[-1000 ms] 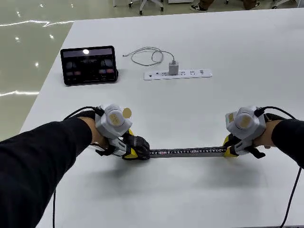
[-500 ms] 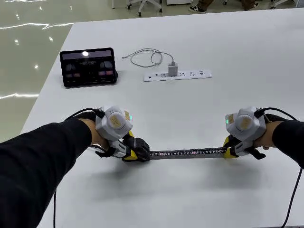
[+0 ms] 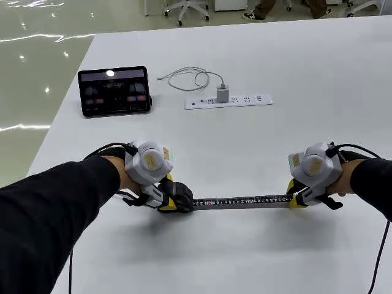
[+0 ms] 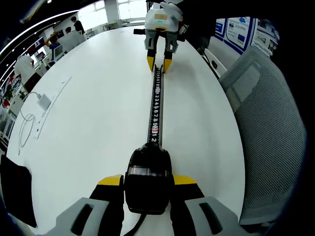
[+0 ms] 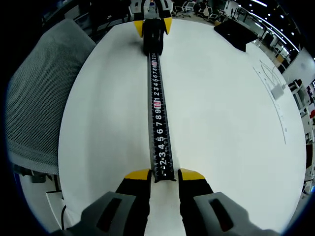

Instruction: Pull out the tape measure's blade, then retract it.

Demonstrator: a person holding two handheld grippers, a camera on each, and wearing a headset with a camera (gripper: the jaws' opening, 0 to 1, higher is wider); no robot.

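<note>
Low on the bench [image 3: 245, 135], lower middle of the head view, the blade [image 3: 242, 199] is lying drawn out, running left to right.
Left gripper [image 4: 147, 180] fingers are clamping the case [image 4: 147, 164]. Right gripper [image 5: 163, 174] fingers, narrow, are pinching the blade's tip, so retracting likely means travelling leftward along that axis.

Your tape measure's black case [image 4: 148, 177] sits at your left, low on the white table [image 3: 245, 141]. Its blade [image 5: 158, 113] is pulled out, straight and flat, numbered face up, stretching across to your right.
</note>
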